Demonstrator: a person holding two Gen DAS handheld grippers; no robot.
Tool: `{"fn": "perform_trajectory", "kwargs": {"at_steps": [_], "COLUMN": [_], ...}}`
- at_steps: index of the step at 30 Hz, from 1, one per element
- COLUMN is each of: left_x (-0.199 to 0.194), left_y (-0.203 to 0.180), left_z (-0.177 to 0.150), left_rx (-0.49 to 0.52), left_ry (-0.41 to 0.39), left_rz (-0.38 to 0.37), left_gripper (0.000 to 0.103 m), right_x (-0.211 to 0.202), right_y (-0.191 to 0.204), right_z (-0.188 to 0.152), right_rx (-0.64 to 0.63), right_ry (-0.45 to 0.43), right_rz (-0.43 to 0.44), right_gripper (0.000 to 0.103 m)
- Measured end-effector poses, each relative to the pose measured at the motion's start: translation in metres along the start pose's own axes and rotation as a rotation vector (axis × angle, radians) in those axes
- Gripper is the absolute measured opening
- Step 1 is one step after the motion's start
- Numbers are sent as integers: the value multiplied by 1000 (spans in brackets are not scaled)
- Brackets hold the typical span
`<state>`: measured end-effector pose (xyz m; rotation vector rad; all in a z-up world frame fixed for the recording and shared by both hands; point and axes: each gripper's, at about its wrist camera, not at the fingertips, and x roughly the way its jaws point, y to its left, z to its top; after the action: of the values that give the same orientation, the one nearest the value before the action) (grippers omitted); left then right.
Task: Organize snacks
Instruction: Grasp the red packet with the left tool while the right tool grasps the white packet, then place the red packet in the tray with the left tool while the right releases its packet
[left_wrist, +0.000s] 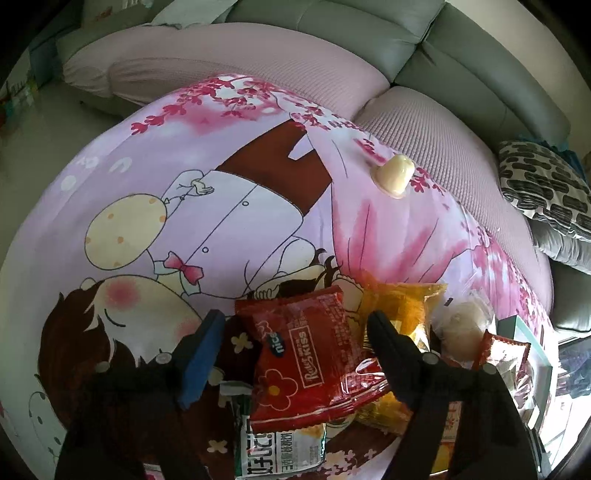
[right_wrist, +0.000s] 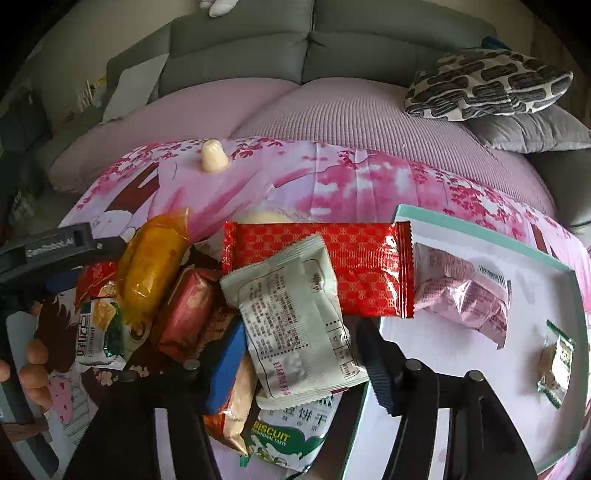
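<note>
A heap of snack packets lies on a pink cartoon cloth (left_wrist: 258, 155). My left gripper (left_wrist: 295, 354) is open, its jaws on either side of a red "nice Rau's Kiss" packet (left_wrist: 306, 350); an orange packet (left_wrist: 402, 310) lies just right of it. My right gripper (right_wrist: 299, 354) is open around a white-grey packet (right_wrist: 291, 317) that rests on a long red packet (right_wrist: 354, 266). A white tray with a teal rim (right_wrist: 480, 229) to the right holds a pink packet (right_wrist: 465, 295) and a small green packet (right_wrist: 554, 365). A cream jelly cup (left_wrist: 393, 175) stands alone far back.
A grey sofa with pink cushions (right_wrist: 332, 110) runs behind the cloth. A black-and-white patterned pillow (right_wrist: 487, 85) lies at the right. A green-white biscuit packet (right_wrist: 291, 435) lies under my right gripper. The other gripper's body (right_wrist: 55, 247) and a hand show at the left.
</note>
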<state>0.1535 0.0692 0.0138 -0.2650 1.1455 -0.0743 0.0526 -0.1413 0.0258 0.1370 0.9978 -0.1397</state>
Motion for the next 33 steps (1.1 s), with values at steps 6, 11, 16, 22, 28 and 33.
{"fn": "perform_trajectory", "kwargs": {"at_steps": [6,11,16,22,28,33], "left_x": [1,-7,-26,-50,-72,-81], "left_y": [1,1,-1,-13,-36,-63], "left_z": [-3,-5,-5,-6,-10,-20], "left_rx": [-23,-30,-37,-18,21,77], "left_ry": [6,-17,-64,-119,-175,-186], "left_rz": [28,48,43,21,-11,-63], "left_gripper": [56,52,51,51,52,52], "right_x": [-5,-7,-11,-24,-43,-47], "right_y": [-5,-8,-10,-15,-22,-39], "right_z": [-6,-8,-8,-7,-3,-3], "right_rx": [37,50,60,80,103,153], "right_ry": [4,7,5,-23,-65,-63], "right_rz": [27,49,77,106,122,109], "right_gripper": [60,57,54,54,54,54]}}
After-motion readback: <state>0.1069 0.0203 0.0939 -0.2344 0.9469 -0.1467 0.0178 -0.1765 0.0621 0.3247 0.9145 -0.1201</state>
